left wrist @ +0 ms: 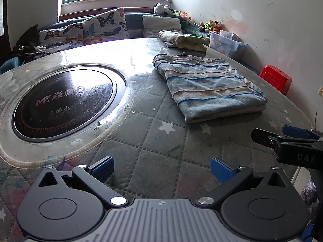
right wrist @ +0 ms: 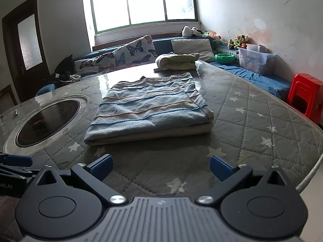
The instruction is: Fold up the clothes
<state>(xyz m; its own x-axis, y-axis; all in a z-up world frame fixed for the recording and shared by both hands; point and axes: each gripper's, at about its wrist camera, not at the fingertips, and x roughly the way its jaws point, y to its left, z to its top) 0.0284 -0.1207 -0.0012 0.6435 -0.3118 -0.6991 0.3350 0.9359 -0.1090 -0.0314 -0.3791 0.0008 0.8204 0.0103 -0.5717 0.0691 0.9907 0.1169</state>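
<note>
1. Rounded surface [right wrist: 252, 121], covered in grey quilted padding with white stars under a glossy clear sheet.
2. Set into it, ahead and left of both sets of jaws: round black cooktop [left wrist: 64, 102] with a metal ring and a red logo.
3. Lying flat just ahead of the right jaws, ahead and right of the left ones: folded blue-and-beige striped garment [right wrist: 149, 113].
4. Farther on, near the far edge: folded yellow-and-cream bundle [right wrist: 177, 60], apart from the striped piece, resting on a thin flat item, too small to identify.
</note>
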